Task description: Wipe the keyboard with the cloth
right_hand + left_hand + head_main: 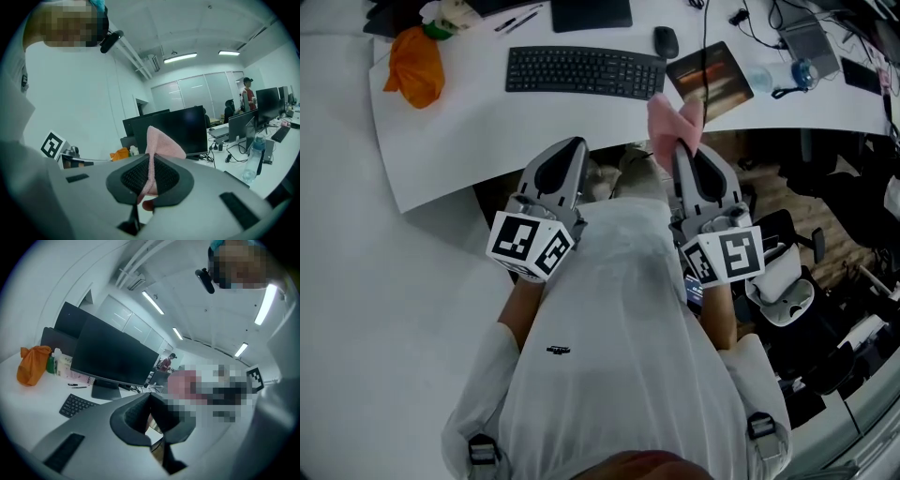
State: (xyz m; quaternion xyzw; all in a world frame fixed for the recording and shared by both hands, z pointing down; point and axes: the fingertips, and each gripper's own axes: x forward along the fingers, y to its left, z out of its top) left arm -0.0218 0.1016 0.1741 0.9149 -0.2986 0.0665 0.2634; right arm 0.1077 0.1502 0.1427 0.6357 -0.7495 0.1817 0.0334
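Observation:
A black keyboard [584, 72] lies on the white desk [450, 141], ahead of both grippers; the left gripper view shows its end [77, 405]. My right gripper [682, 155] is held close to my chest, below the desk's front edge, and is shut on a pink cloth [673, 127]. In the right gripper view the cloth [161, 143] stands up between the closed pads of the right gripper [151, 176]. My left gripper [567, 155] is level with it on the left. Its jaws [150, 401] are shut with nothing between them.
An orange bag [414, 66] sits at the desk's left end. A mouse [666, 40], a brown pad [710, 77] and a water bottle [778, 75] lie right of the keyboard. A monitor base [591, 14] and pens [517, 21] are behind it. An office chair [783, 281] stands at my right.

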